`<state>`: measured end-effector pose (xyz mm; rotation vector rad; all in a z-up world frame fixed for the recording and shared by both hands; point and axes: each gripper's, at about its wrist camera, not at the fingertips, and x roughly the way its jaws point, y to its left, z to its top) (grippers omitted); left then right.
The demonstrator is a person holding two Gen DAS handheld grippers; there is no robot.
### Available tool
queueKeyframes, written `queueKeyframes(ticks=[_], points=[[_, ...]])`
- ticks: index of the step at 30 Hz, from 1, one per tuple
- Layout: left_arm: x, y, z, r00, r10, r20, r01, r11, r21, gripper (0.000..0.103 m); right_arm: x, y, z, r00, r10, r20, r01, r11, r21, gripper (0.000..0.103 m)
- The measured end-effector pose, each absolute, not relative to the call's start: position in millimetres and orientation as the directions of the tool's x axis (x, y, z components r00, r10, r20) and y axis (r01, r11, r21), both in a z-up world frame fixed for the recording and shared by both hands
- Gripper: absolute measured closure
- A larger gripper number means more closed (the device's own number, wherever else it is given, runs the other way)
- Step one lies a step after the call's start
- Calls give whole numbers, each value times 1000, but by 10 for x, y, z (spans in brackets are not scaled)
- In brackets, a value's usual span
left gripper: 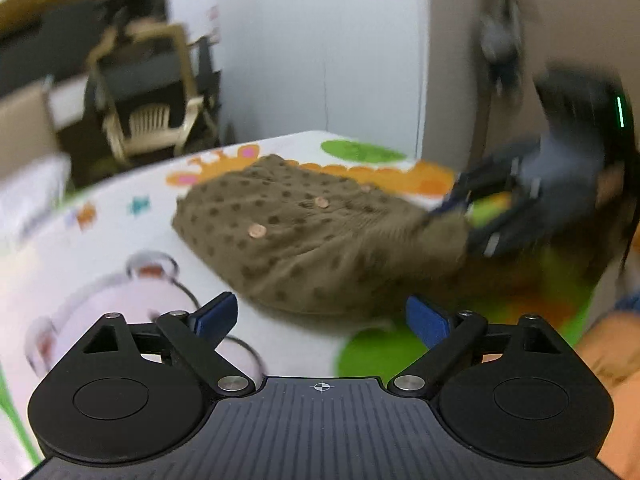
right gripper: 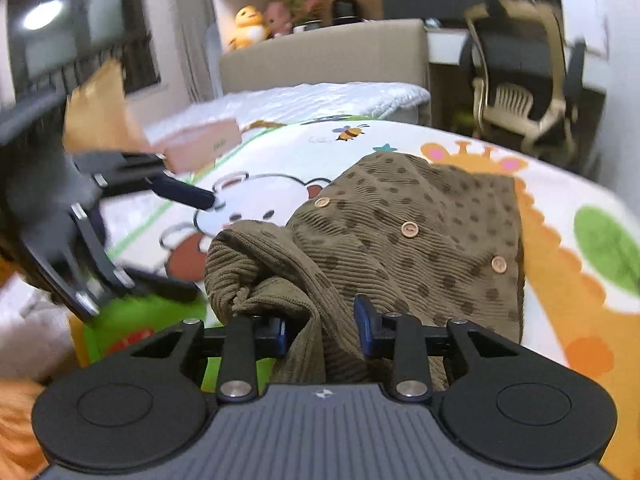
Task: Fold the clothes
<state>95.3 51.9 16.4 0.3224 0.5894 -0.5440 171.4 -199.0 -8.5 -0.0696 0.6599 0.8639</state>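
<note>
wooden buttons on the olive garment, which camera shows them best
The right wrist view: three wooden buttons appear sharp on the olive dotted garment, running diagonally down its front. The left wrist view shows the same garment motion-blurred, with only two buttons clearly made out.

We see pale wall [left gripper: 320, 40], cream chair [right gripper: 520, 92] by desk, beige headboard [right gripper: 320, 52], dark window [right gripper: 80, 32], white bed [right gripper: 320, 100].
</note>
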Motion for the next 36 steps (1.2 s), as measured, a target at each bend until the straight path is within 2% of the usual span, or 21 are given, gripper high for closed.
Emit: queueKeyframes(ticks=[5, 8, 10, 11, 13, 14, 15, 21, 24, 25, 26, 27, 30, 34, 36], points=[[1243, 241, -143, 726, -362, -584, 643, 658, 392, 7, 1736, -2009, -77, 444, 696, -564, -724, 649, 232, 72], [1465, 140, -242, 703, -416, -577, 685, 616, 390, 6, 1651, -2032, -80, 468, 673, -572, -717, 668, 199, 72], [1544, 96, -265, 684, -452, -572, 707, 604, 368, 9, 1556, -2071, -93, 495, 650, -577, -713, 683, 158, 72], [1568, 87, -271, 670, -472, -572, 720, 601, 348, 18, 1482, -2107, -107, 515, 634, -578, -712, 691, 124, 69], [1611, 91, -273, 630, -516, -581, 747, 608, 269, 27, 1333, -2179, -135, 554, 601, -577, -707, 705, 56, 50], [1631, 102, -277, 623, -523, -581, 744, 625, 234, 28, 1258, -2215, -149, 573, 584, -575, -703, 711, 22, 33], [1651, 117, -282, 616, -531, -582, 741, 642, 198, 28, 1184, -2251, -164, 593, 567, -572, -698, 716, -12, 24], [1851, 309, -241, 562, -603, -566, 688, 721, -85, 30, 943, -2220, -387, 723, 426, -544, -634, 722, -277, 20], [1875, 331, -241, 558, -613, -560, 676, 726, -122, 30, 1005, -2095, -422, 791, 396, -466, -584, 715, -384, 20], [1833, 310, -240, 564, -608, -559, 681, 725, -100, 30, 1028, -2053, -432, 811, 389, -437, -566, 711, -417, 20], [1776, 281, -237, 573, -599, -560, 687, 723, -71, 32, 1060, -2036, -425, 804, 402, -438, -577, 705, -412, 31], [1708, 232, -237, 587, -584, -561, 693, 720, -25, 32, 1096, -2025, -414, 789, 422, -446, -597, 697, -397, 53], [1492, 53, -258, 633, -536, -559, 706, 695, 133, 32, 1116, -2001, -386, 748, 452, -486, -641, 683, -351, 77], [1291, -105, -335, 648, -504, -571, 711, 670, 215, 31, 962, -2060, -282, 726, 479, -493, -667, 665, -336, 83], [1224, -123, -337, 639, -513, -573, 712, 676, 189, 36, 844, -2118, -177, 716, 496, -492, -681, 651, -335, 84]])
